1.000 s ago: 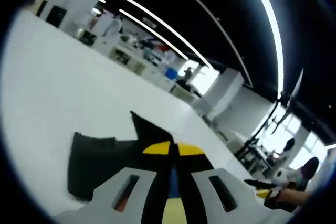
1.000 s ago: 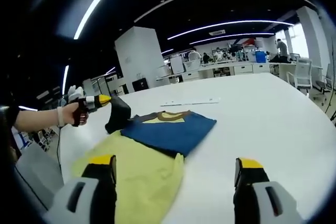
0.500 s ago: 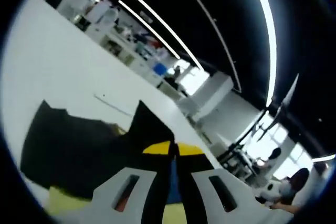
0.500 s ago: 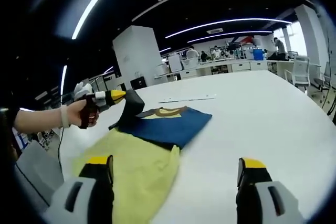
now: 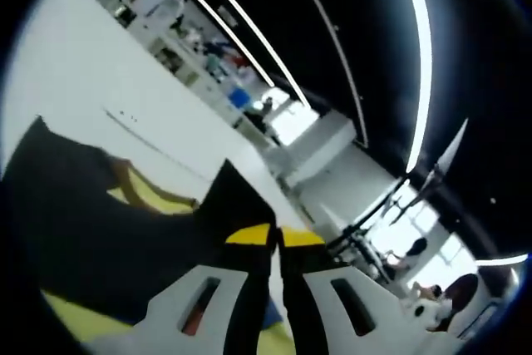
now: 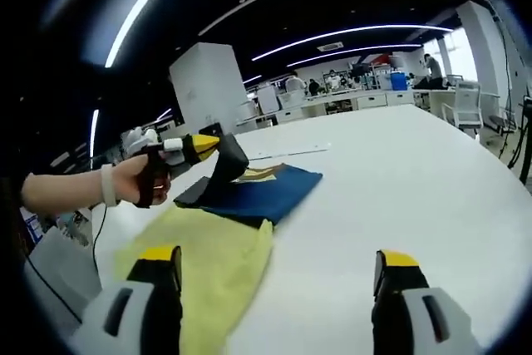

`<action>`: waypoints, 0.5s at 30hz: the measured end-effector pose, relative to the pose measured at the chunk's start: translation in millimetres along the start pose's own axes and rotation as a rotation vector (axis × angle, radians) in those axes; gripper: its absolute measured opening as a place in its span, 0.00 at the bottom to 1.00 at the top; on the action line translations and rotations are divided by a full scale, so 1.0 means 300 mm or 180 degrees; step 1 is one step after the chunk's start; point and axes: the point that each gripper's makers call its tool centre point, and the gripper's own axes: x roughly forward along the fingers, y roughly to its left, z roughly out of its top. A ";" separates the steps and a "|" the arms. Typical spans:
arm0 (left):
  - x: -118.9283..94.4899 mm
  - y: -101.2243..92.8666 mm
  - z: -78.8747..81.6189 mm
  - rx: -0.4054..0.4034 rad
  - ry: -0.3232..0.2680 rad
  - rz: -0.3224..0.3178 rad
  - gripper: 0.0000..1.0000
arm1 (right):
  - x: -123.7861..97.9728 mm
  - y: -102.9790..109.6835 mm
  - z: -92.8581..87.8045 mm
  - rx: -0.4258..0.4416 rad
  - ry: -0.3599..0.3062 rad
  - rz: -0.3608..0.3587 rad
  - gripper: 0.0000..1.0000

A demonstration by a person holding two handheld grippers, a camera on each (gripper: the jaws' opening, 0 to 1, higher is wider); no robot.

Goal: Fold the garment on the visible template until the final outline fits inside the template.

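Observation:
A garment (image 6: 258, 193) lies on the white table (image 6: 399, 180), navy blue on its body with a yellow lower part (image 6: 208, 255) toward me. In the right gripper view, a hand holds the left gripper (image 6: 218, 144), shut on a dark sleeve (image 6: 226, 164) lifted over the blue body. In the left gripper view, my left gripper (image 5: 275, 237) is shut on that dark cloth (image 5: 237, 201), and the garment's dark back (image 5: 91, 230) with a yellow collar patch (image 5: 154, 197) spreads below. My right gripper (image 6: 274, 265) is open above the table, near the yellow part, holding nothing.
A thin white strip (image 6: 287, 151) lies on the table behind the garment. Desks, chairs and people stand at the far back of the room (image 6: 357, 93). The table's right half is bare white surface.
The left gripper has carried the dark sleeve up and further over the blue body. The right gripper stays open and has barely moved.

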 end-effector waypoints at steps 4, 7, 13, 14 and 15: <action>0.055 -0.008 -0.050 -0.0037 0.0092 -0.0020 0.00 | -0.005 -0.007 -0.002 0.0000 0.0000 -0.0016 0.97; 0.085 -0.019 -0.102 0.0027 0.0243 -0.0036 0.00 | -0.011 -0.015 -0.003 0.0014 -0.0012 -0.0034 0.96; 0.104 0.003 -0.201 0.0181 0.0505 0.0020 0.00 | -0.023 -0.032 -0.021 0.0060 -0.0001 -0.0077 0.96; 0.103 0.010 -0.217 0.0186 0.0562 0.0020 0.00 | -0.024 -0.032 -0.024 0.0063 0.0007 -0.0079 0.96; 0.102 0.020 -0.238 0.0149 0.0625 0.0034 0.00 | -0.024 -0.034 -0.028 0.0069 0.0016 -0.0085 0.96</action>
